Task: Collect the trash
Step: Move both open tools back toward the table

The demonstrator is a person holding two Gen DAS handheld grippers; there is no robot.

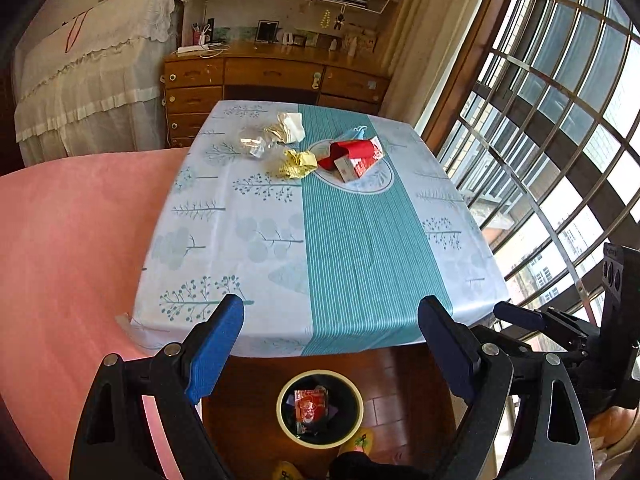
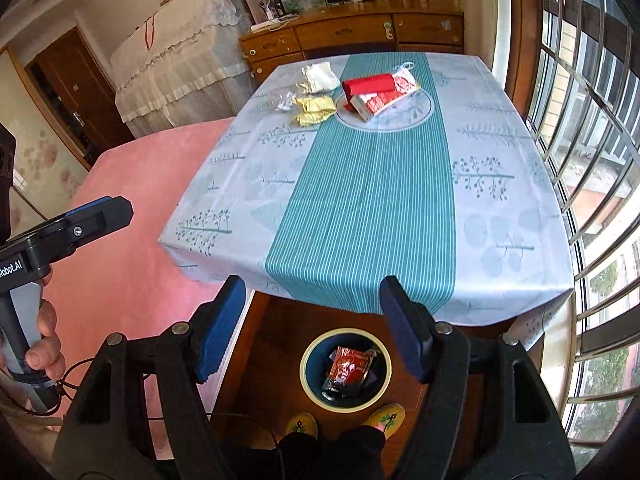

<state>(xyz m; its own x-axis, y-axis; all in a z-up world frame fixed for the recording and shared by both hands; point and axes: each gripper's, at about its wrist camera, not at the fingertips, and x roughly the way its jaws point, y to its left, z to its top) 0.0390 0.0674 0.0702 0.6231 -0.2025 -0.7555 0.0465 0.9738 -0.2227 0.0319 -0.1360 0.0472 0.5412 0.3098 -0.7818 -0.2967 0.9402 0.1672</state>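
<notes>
**Mei:** While the left wrist view looks down the counter [image 1: 360, 240], why does the left gripper [image 1: 330, 320] hang at the near edge with nothing in it?

**Tao:** Its blue-padded fingers [image 1: 216, 348] stand wide apart and empty, and the bin [image 1: 320, 408] sits on the floor just below them. That placement makes sense: a bin at the person's feet lets either hand drop things straight down. A red wrapper [image 1: 310, 402] already lies inside it.

**Mei:** And the trash itself?

**Tao:** All at the far end, well apart from the gripper: a red roll [image 1: 348, 152] lying over a red-and-white box [image 1: 354, 168], a blue face mask [image 1: 354, 133] behind them, a yellow crumpled paper [image 1: 296, 164], a white crumpled paper [image 1: 288, 128] and a clear plastic piece [image 1: 254, 144]. Clustered so, they probably call for a long reach, one item at a time.

**Mei:** Does the right wrist view agree?

**Tao:** It does. The right gripper [image 2: 312, 320] is also spread and empty above the same bin [image 2: 345, 372], between the person's yellow slippers [image 2: 386, 416] and the counter's edge. The left gripper's body shows at the left border, held in a hand [image 2: 46, 344] over the pink bed [image 2: 120, 260].

**Mei:** So collection is underway?

**Tao:** Judging by the filled bin and the remaining pile, it is partway through.
</notes>
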